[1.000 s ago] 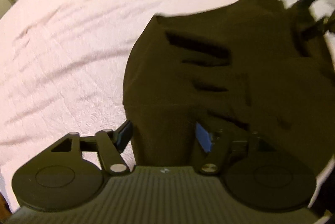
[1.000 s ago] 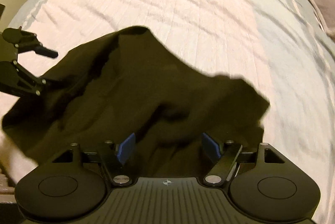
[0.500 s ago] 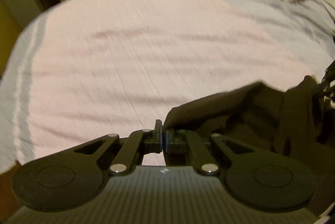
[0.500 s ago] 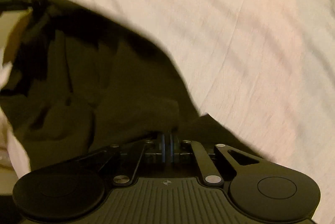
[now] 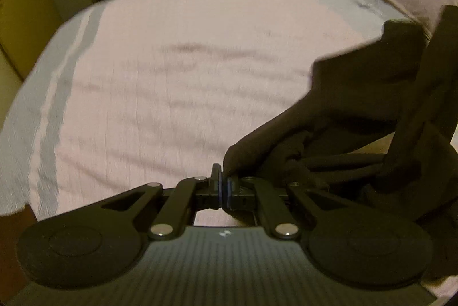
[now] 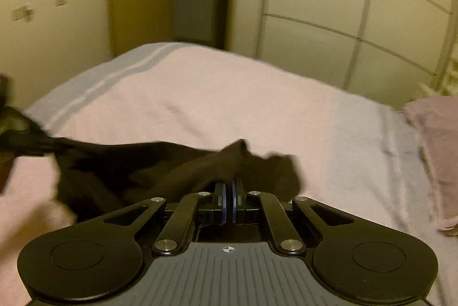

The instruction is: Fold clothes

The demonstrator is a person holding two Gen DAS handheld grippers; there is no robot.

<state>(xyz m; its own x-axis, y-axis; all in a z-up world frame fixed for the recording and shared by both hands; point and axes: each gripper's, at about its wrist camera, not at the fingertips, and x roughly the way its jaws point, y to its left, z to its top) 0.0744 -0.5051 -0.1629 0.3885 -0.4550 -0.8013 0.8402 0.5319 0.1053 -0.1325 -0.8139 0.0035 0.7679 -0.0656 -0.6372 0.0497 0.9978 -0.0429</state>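
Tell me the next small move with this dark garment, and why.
Probably draw the two claws apart to pull the cloth taut. The left claw and the right claw are each shut on an edge of the dark garment, which sags bunched and creased between them above the pink bedspread. It likely needs stretching flat before it can be laid down and folded.

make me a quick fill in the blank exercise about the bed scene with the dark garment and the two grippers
1. The left gripper is shut on the ____ garment.
2. The right gripper also pinches it, so the number of grippers holding it is ____.
3. The bedspread is mostly ____ in colour.
4. The pillow lies on the ____.

Missing words: dark; two; pink; bed
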